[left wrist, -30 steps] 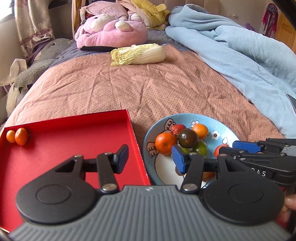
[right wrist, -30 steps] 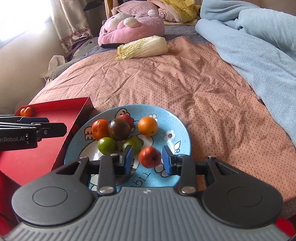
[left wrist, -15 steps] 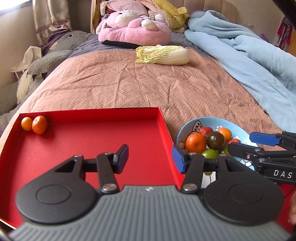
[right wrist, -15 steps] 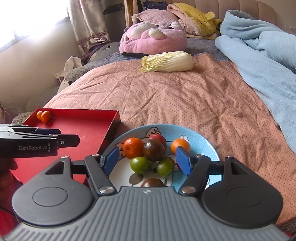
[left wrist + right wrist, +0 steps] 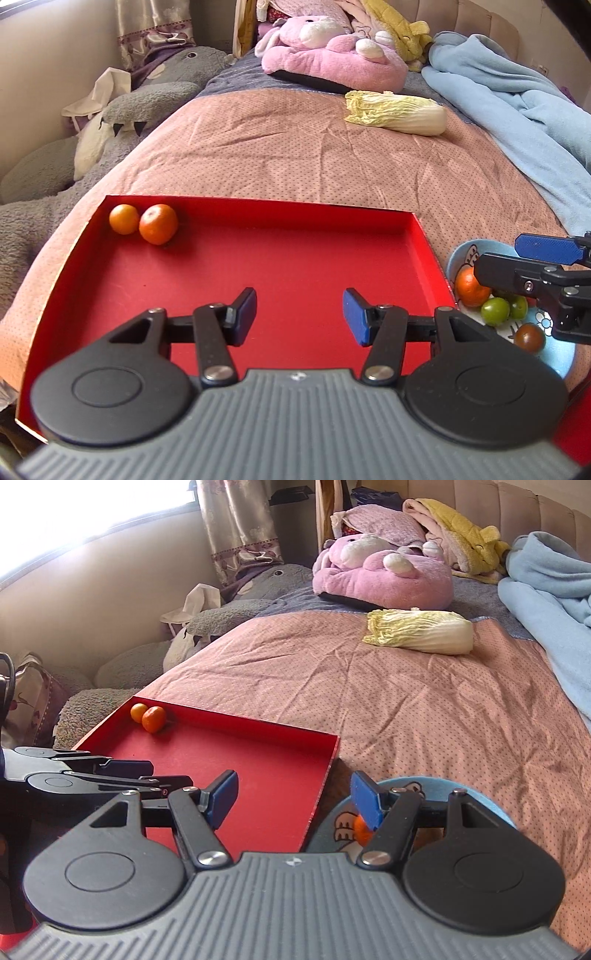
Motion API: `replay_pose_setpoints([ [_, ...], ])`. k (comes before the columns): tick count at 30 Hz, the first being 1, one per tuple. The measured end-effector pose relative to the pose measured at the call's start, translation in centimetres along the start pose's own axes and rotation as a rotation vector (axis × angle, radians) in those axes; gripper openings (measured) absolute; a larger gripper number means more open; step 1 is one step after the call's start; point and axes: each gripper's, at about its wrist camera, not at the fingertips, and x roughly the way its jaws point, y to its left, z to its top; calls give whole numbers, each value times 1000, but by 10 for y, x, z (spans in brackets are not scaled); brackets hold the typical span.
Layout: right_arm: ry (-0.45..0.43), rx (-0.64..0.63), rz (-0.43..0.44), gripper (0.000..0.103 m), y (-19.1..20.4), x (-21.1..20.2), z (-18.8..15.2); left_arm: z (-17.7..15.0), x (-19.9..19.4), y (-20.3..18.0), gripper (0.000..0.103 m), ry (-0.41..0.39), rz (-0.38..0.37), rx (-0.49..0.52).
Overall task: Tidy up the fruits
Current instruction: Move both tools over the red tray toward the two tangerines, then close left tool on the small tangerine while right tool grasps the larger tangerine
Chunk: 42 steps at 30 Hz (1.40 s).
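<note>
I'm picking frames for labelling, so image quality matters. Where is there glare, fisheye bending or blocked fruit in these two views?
Right wrist view: the window at upper left is blown out white, and the right gripper body hides most of the blue plate. Left wrist view: even light, the red tray rim bows from the fisheye, and the plate's fruit is partly covered.

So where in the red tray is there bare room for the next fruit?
Nearly all the red tray floor is bare; only its far left corner holds two oranges. The blue plate beside it is crowded with fruit.
</note>
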Motion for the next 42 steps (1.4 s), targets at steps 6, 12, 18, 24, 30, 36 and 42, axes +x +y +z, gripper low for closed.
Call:
replay_pose_setpoints([
  [6, 25, -54, 72, 73, 42, 28, 16, -4, -2, 33, 55, 0, 41, -34],
  [12, 48, -97, 160, 78, 86, 64, 30, -9, -8, 68, 55, -11, 90, -59],
  [18, 85, -155, 229, 66, 133, 109, 44, -14, -14, 104, 55, -19, 125, -101],
  [24, 149, -142, 221, 56, 154, 168, 58, -17, -15, 120, 55, -23, 131, -105],
  [30, 191, -100, 224, 55, 159, 204, 60, -21, -12, 127, 55, -21, 118, -108],
  [36, 205, -104, 221, 55, 171, 225, 65, -20, -7, 129, 55, -17, 112, -100],
  [42, 211, -115, 220, 44, 175, 237, 68, -15, -4, 128, 55, -14, 113, -87],
])
